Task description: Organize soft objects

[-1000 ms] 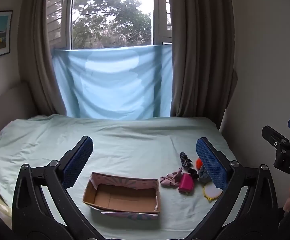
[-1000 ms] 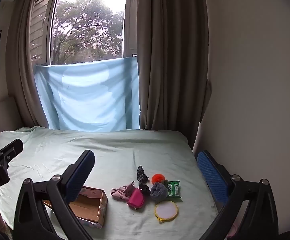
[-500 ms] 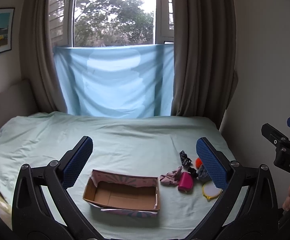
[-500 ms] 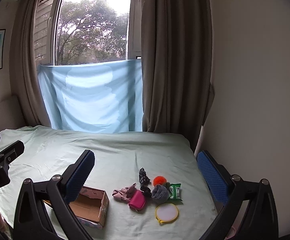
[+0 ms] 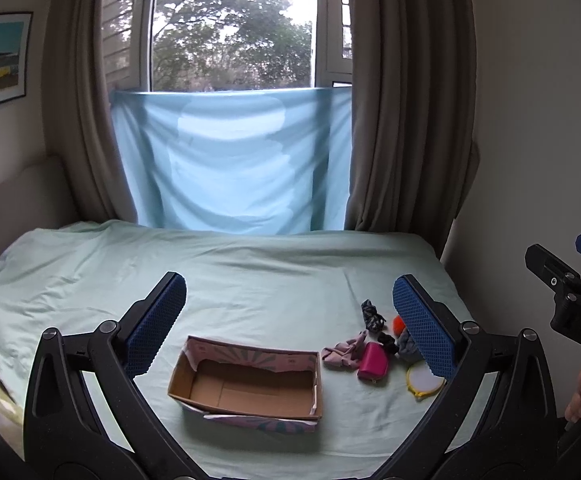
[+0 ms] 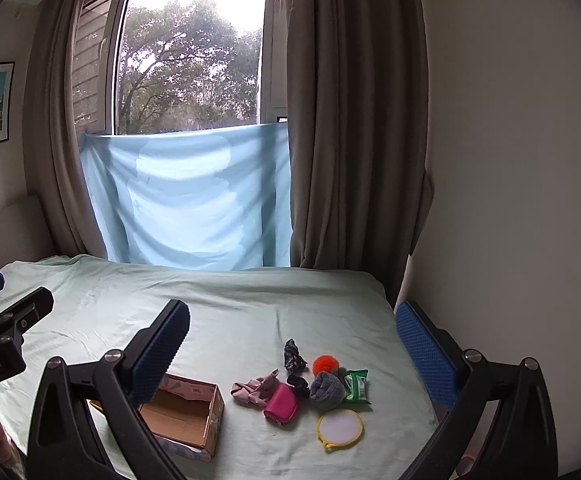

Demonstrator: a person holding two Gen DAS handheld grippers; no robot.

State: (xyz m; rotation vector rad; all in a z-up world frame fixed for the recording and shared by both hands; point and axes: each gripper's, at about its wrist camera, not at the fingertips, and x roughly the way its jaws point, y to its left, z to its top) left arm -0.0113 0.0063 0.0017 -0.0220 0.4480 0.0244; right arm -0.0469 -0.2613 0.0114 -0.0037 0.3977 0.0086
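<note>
On the pale green bed (image 5: 250, 280), the empty cardboard box (image 5: 246, 384) sits just left of the unsorted soft pile (image 6: 302, 384), both grippers (image 5: 290, 320) (image 6: 290, 344) having barely drifted, jaws wide and empty, so sorting hasn't begun.

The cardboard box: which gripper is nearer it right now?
Left, as far as I can judge. The left gripper hangs open, centred over the cardboard box. The right gripper hangs open over the pile of small things, with the box off to its left.
</note>
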